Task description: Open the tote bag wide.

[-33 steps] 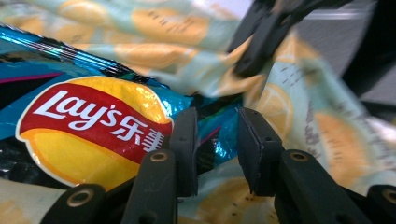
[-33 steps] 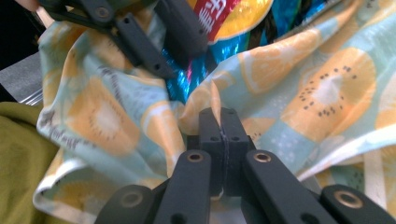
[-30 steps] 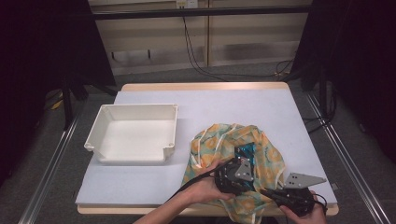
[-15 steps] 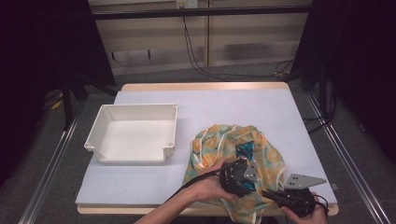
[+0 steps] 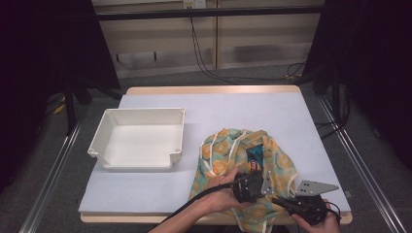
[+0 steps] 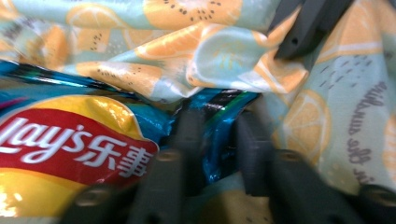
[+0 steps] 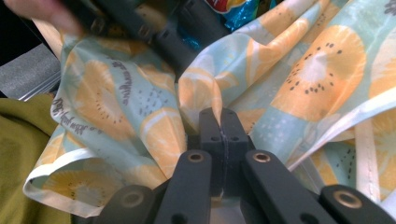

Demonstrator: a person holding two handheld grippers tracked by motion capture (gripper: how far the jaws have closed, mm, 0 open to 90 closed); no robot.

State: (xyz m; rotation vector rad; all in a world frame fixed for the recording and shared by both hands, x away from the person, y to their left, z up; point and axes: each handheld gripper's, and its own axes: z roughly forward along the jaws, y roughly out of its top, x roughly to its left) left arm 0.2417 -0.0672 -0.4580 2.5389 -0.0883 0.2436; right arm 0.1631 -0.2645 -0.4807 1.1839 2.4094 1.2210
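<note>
Chip bag (image 6: 70,144): being pulled from fruit-print bag (image 5: 279,160); left gripper (image 6: 217,135) closing onto its corner, right gripper (image 7: 223,128) pinching fabric beside it. Next, probably: withdraw steadily.

The left gripper (image 5: 256,180) has edged a little further into the mouth of the bag (image 5: 228,145), toward the chip packet (image 5: 254,158). Its jaws have just been closing, and in the left gripper view they now sit narrow around a blue corner of the chip packet (image 6: 93,149).
</note>
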